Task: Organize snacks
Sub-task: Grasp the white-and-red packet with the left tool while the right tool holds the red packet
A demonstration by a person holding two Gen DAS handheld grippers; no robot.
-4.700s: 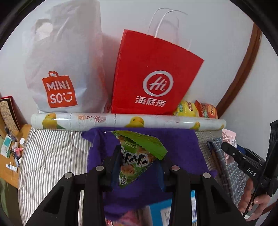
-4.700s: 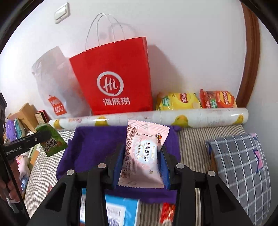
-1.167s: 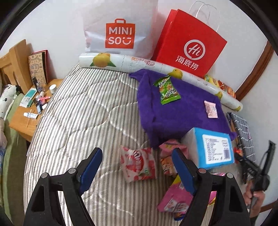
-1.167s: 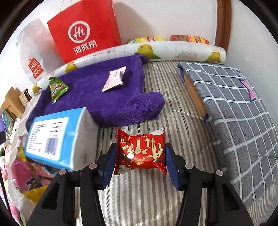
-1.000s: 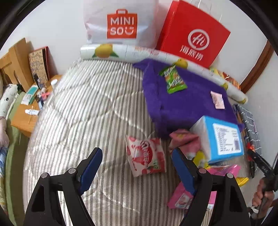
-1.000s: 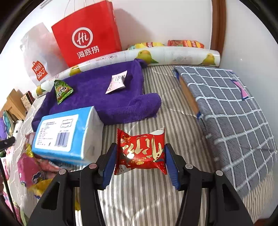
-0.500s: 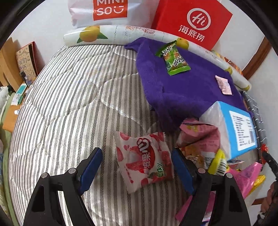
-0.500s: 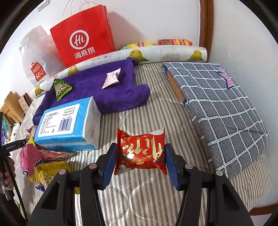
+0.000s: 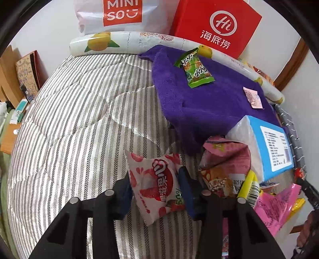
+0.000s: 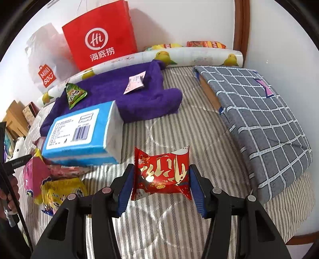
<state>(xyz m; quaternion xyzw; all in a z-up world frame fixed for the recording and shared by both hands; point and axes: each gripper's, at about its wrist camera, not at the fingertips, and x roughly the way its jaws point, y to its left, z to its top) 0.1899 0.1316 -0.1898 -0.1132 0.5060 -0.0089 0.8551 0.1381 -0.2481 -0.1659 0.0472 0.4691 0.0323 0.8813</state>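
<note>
On the striped bed cover lies a white and red lychee snack packet [image 9: 157, 183]. My left gripper [image 9: 155, 177] is closing on it, and both blue pads press its sides. My right gripper [image 10: 161, 172] is shut on a red foil snack packet [image 10: 162, 173], held above the bed. A purple towel [image 9: 199, 103] at the back carries a green packet [image 9: 196, 69] and a small pink packet [image 9: 252, 97]. A heap of loose snack packets [image 9: 225, 165] lies just right of the left gripper.
A blue tissue box [image 10: 79, 129] rests on the snack heap by the towel. A grey checked pillow [image 10: 259, 111] fills the bed's right side. A red paper bag [image 9: 217, 25], a white shopping bag [image 9: 119, 14] and a lemon-print roll [image 9: 119, 41] line the wall.
My left gripper came down over the lychee packet and its jaws closed from wide apart onto it. My right gripper kept its hold on the red packet and drew back slightly.
</note>
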